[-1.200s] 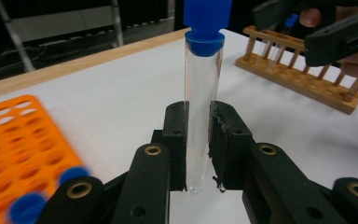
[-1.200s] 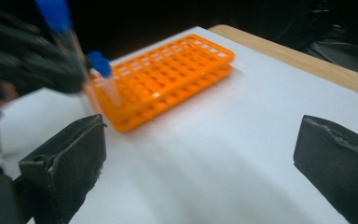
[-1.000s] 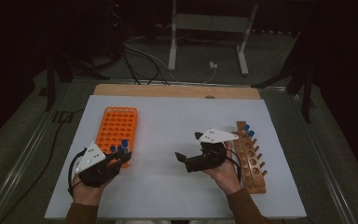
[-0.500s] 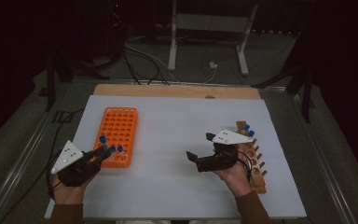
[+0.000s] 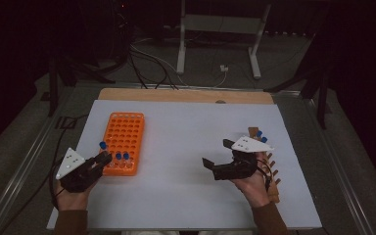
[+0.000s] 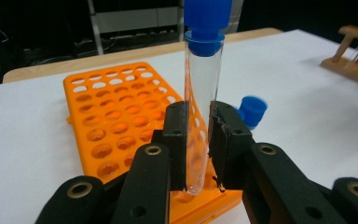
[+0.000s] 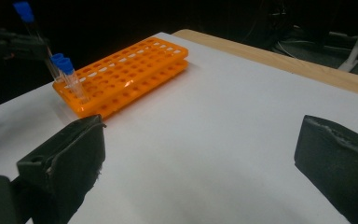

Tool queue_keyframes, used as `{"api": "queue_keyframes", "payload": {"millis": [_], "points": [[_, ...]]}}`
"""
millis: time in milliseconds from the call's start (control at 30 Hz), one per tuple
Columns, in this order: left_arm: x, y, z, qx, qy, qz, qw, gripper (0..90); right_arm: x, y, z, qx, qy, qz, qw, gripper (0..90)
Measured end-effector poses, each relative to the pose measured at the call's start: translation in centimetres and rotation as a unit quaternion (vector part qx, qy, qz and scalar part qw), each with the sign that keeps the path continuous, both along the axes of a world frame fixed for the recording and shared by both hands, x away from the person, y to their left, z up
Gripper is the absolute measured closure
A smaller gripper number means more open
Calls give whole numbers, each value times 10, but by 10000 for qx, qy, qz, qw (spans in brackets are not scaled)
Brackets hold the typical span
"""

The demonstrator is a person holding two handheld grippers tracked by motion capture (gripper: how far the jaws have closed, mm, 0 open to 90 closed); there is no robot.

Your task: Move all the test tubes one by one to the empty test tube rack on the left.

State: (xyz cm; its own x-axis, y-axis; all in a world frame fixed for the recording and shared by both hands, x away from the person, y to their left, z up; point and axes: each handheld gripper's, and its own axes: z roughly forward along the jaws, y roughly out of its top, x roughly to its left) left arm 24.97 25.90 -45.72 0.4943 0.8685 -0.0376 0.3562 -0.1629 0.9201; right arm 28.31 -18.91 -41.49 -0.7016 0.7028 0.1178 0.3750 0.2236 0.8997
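The right hand-held gripper (image 7: 200,163) gapes wide over white paper (image 7: 205,116); 2 blue-capped tubes (image 7: 70,77) stand in the orange rack (image 7: 126,74).

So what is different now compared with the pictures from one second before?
The left tool, shut on a blue-capped tube, has drawn back leftward off the orange rack toward the table's left edge. The right tool, open and empty, shifted slightly right. The rack, its two tubes and the wooden rack stayed put.
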Motion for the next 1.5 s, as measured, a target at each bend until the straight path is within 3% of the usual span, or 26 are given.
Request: {"api": "queue_keyframes", "payload": {"millis": [200, 467, 1000, 1133, 1333, 1500], "points": [[6, -1, -10, 17, 58, 8, 10000, 779, 0, -3, -2, 57, 6, -46, 10000, 19], [12, -7, -22, 234, 286, -59, 9993, 778, 0, -1, -4, 59, 24, -8, 10000, 19], [14, -9, -32, 529, 549, -56, 9971, 778, 0, -1, -6, 72, 32, 22, 10000, 19], [13, -7, -34, 496, 590, -51, 9970, 779, 0, -1, -6, 77, 32, 27, 10000, 19], [13, -9, -37, 649, 685, -54, 9955, 779, -1, -1, -6, 92, 26, 52, 9999, 19], [12, -9, -38, 607, 685, -31, 9958, 779, -1, 0, -6, 94, 26, 61, 9999, 19]]}}
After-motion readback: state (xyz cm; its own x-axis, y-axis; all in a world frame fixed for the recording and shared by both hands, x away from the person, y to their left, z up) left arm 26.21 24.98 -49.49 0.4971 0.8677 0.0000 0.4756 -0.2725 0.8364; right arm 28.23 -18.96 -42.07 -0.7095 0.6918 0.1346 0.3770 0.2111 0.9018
